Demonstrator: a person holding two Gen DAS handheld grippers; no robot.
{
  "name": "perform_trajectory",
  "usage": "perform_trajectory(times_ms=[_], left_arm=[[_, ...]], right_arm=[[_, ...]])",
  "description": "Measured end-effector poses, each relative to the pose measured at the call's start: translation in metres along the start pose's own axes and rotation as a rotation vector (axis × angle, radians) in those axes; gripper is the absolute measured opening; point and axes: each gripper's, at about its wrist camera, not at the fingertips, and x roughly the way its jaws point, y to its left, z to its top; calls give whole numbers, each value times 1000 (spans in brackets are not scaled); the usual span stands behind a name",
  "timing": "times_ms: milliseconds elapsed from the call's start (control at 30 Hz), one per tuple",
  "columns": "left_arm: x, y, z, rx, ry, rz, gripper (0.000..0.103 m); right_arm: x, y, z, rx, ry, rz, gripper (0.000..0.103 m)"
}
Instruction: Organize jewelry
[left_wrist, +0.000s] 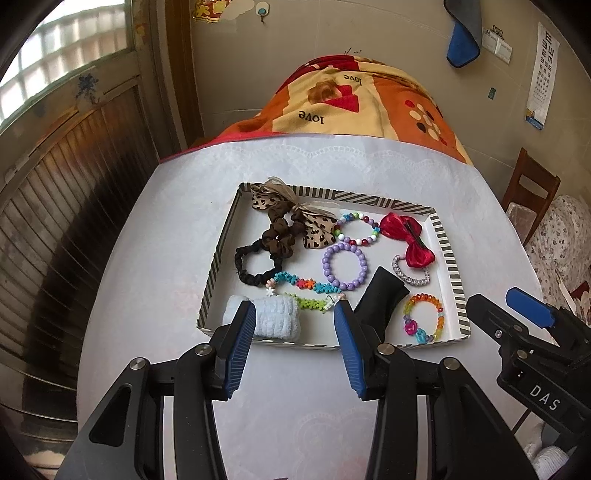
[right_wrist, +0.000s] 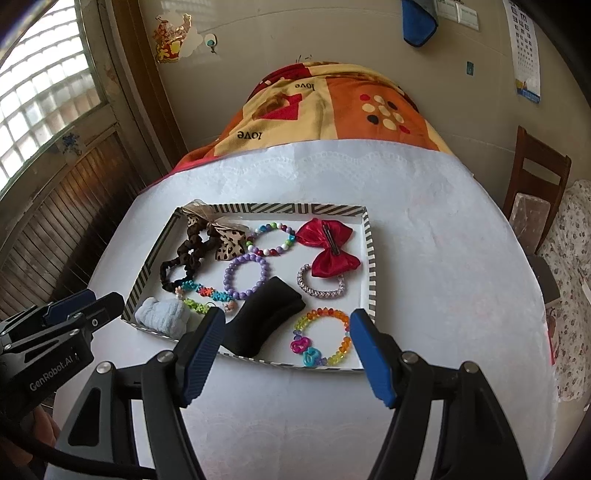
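A: Status check. Where does the jewelry sit?

B: All of it lies in the striped tray (right_wrist: 371, 254) on the white-covered counter (right_wrist: 443, 258). Far left: leopard-print bow scrunchie (right_wrist: 207, 240) and black scrunchie (right_wrist: 173, 275). Centre: multicolour bead bracelet (right_wrist: 271, 240), purple bead bracelet (right_wrist: 245, 277). Far right: red bow clip (right_wrist: 328, 247), with the silver bangle (right_wrist: 321, 286) just near of it. Near edge, left to right: pale blue towelling band (right_wrist: 162, 317), flower-bead strand (right_wrist: 207, 295), black folded pouch (right_wrist: 262, 317), rainbow charm bracelet (right_wrist: 321, 338).

A: Anything left outside the tray?

B: Nothing visible on the bare counter. Judgement: collection looks done or nearly so; items overlap on the left, so tidying within the tray may remain.

A: Grippers?

B: Left gripper (left_wrist: 295, 343) hovers over the tray's near edge, jaws spread, nothing between them. Right gripper (right_wrist: 288, 354) likewise, jaws spread wider, empty, above the rainbow charm bracelet.
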Motion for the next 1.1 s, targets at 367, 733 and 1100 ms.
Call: perform_trajectory(times_ms=[367,733,1100], left_arm=[[3,1,0,-5,7,4,32],[4,0,0,1,10,10,32],[8,-1,3,9,23,8,32]], right_arm=[[4,-1,0,-4,13,12,73],[9,-1,2,-14,24,20,73],[12,-1,3,-17,35,18,73]])
